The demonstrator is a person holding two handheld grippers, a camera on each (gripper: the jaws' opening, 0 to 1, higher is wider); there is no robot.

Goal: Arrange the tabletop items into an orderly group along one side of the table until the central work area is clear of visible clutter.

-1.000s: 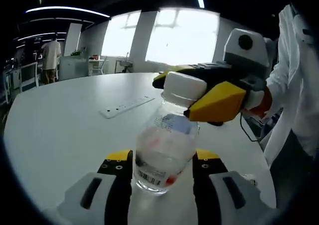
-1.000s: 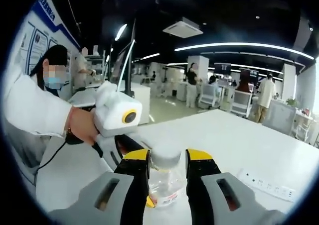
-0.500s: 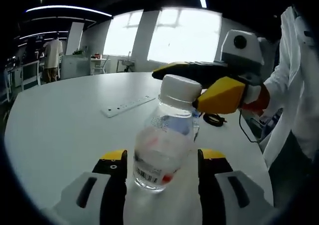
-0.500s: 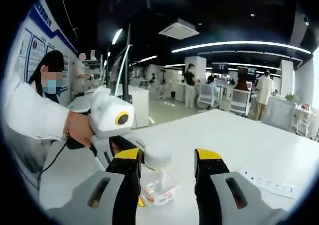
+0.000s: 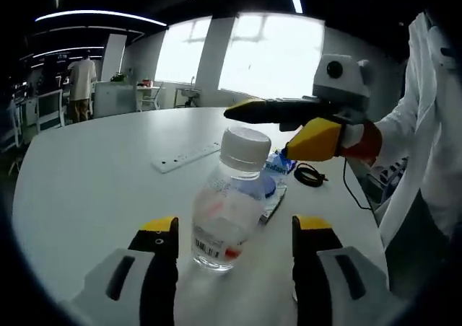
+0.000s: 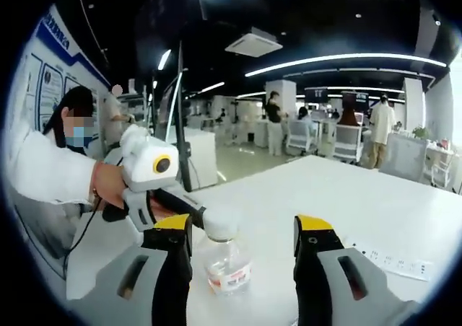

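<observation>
A clear plastic bottle (image 5: 225, 200) with a white cap stands upright on the white table (image 5: 86, 189). My left gripper (image 5: 236, 226) is open, one jaw on each side of the bottle's base, not touching it. My right gripper (image 6: 242, 226) is open too, its jaws apart around the same bottle (image 6: 224, 257) with gaps on both sides. In the left gripper view the right gripper's fingers (image 5: 267, 111) hover spread, just behind and above the cap. In the right gripper view the left gripper's fingers (image 6: 180, 205) reach in behind the bottle, held by a hand (image 6: 108, 185).
A white power strip (image 5: 186, 156) lies further out on the table, also seen as the power strip (image 6: 393, 262). A blue packet (image 5: 276, 169) and a black cable coil (image 5: 310, 174) lie behind the bottle. A person in white (image 5: 433, 124) stands at the table edge.
Both grippers have opened and drawn back from the bottle: the right let go of the cap and lifted away, the left released the body. The bottle stays standing on the table.
</observation>
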